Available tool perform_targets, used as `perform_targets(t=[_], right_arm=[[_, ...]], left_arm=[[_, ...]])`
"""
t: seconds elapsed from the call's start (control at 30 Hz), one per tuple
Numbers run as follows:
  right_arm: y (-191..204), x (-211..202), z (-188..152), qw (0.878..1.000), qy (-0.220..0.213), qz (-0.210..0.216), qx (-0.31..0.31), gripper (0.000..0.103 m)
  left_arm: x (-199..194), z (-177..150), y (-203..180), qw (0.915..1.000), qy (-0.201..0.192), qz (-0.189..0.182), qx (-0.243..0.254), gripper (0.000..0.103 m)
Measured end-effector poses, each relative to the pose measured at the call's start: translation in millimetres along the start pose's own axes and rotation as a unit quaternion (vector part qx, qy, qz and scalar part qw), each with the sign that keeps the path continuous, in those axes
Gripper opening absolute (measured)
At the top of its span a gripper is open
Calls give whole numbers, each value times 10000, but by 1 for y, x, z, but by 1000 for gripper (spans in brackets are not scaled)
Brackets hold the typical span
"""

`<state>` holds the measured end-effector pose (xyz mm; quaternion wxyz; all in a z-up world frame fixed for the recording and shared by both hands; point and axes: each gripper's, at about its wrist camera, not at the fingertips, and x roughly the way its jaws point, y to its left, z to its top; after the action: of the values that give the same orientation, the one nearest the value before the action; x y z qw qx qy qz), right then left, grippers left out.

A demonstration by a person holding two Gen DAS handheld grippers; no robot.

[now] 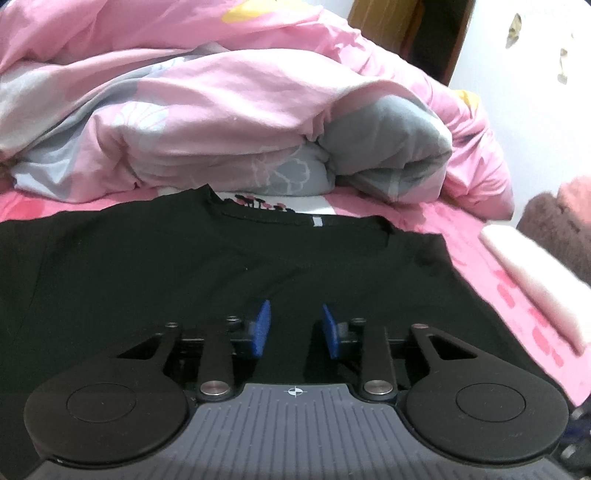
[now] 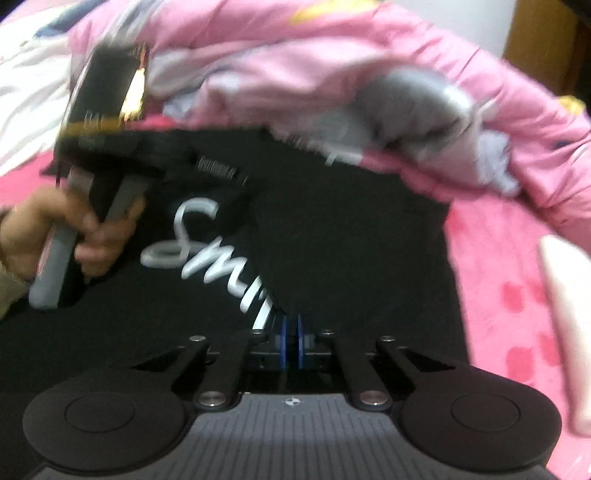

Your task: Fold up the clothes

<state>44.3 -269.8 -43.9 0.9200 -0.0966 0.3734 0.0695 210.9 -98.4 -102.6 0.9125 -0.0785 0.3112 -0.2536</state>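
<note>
A black T-shirt (image 1: pixel 147 266) lies flat on the bed, its collar (image 1: pixel 258 214) toward the quilt. My left gripper (image 1: pixel 295 326) hovers low over the shirt's middle. Its blue pads (image 1: pixel 262 328) stand apart, with only the flat cloth below showing in the gap. In the right wrist view the T-shirt (image 2: pixel 351 240) carries white script lettering (image 2: pixel 192 236). A flap of it is folded over and hides part of the letters. My right gripper (image 2: pixel 291 332) is shut on the edge of that flap. A hand (image 2: pixel 22 236) holds the other gripper's handle (image 2: pixel 55 266) at the left.
A bunched pink and grey quilt (image 1: pixel 221 110) lies right behind the shirt. The pink sheet (image 1: pixel 498 295) shows to the right, with a folded pale cloth (image 1: pixel 535 277) and a brown fluffy thing (image 1: pixel 554 229) on it. A wooden door frame (image 1: pixel 406 29) stands at the back.
</note>
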Motion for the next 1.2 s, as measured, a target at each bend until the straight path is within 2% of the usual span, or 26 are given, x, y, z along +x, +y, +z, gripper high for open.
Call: perform_targets(t=[0.1, 0.17, 0.23, 0.3, 0.33, 0.37, 0.4, 0.47, 0.53, 0.63, 0.7, 0.77, 0.83, 0.93, 1.03, 1.1, 1.17, 1.2], right_arm=[[1, -9, 3, 9999, -116, 103, 4, 5], [9, 1, -2, 9994, 162, 225, -196, 8], [20, 8, -9, 9983, 285, 115, -502, 10], [25, 4, -9, 9976, 248, 108, -630, 20], [22, -2, -8, 9980, 161, 197, -576, 33], [16, -11, -7, 9984, 26, 381, -414, 38], [10, -17, -5, 9983, -79, 514, -250, 38], [-9, -23, 1, 9984, -203, 494, 180, 37], [-36, -24, 4, 9963, -289, 309, 754, 36], [-76, -7, 3, 9875, -228, 62, 1561, 28], [-92, 10, -5, 9857, -68, -230, 1667, 21], [-107, 23, -17, 9815, 243, -664, 1778, 14], [-126, 17, -27, 9728, 242, -767, 2171, 10], [-143, 1, -27, 9617, 195, -1094, 2506, 11], [-146, -1, -9, 9653, -35, -950, 2434, 11], [-143, 12, 7, 9700, -121, -709, 2320, 11], [-140, 35, 21, 9732, -60, -489, 2245, 11], [-142, 48, 24, 9733, 53, -514, 2238, 11]], left_arm=[[-1, 1, 3, 9999, -9, -29, -116, 27], [-2, 1, 3, 9999, -46, -32, -148, 28], [-6, 2, 3, 9997, -169, -14, -153, 28], [-12, 2, 2, 9992, -375, -13, -122, 31], [-15, 2, 0, 9989, -472, -20, -75, 32], [-17, 2, -3, 9985, -543, -31, 9, 33], [-18, 1, -7, 9982, -575, -39, 143, 34], [-17, -2, -19, 9970, -523, -53, 561, 35], [-12, -5, -29, 9952, -379, 14, 902, 35], [-3, -11, -43, 9905, -103, 163, 1361, 38], [3, -14, -49, 9871, 61, 239, 1580, 38], [4, -13, -43, 9895, 86, 255, 1418, 38], [4, -11, -37, 9919, 86, 287, 1236, 38], [4, -10, -34, 9925, 84, 318, 1179, 38], [3, -10, -34, 9924, 82, 345, 1175, 38], [3, -10, -34, 9924, 81, 364, 1173, 38], [3, -10, -33, 9924, 80, 382, 1171, 38], [3, -10, -33, 9923, 79, 391, 1169, 38]])
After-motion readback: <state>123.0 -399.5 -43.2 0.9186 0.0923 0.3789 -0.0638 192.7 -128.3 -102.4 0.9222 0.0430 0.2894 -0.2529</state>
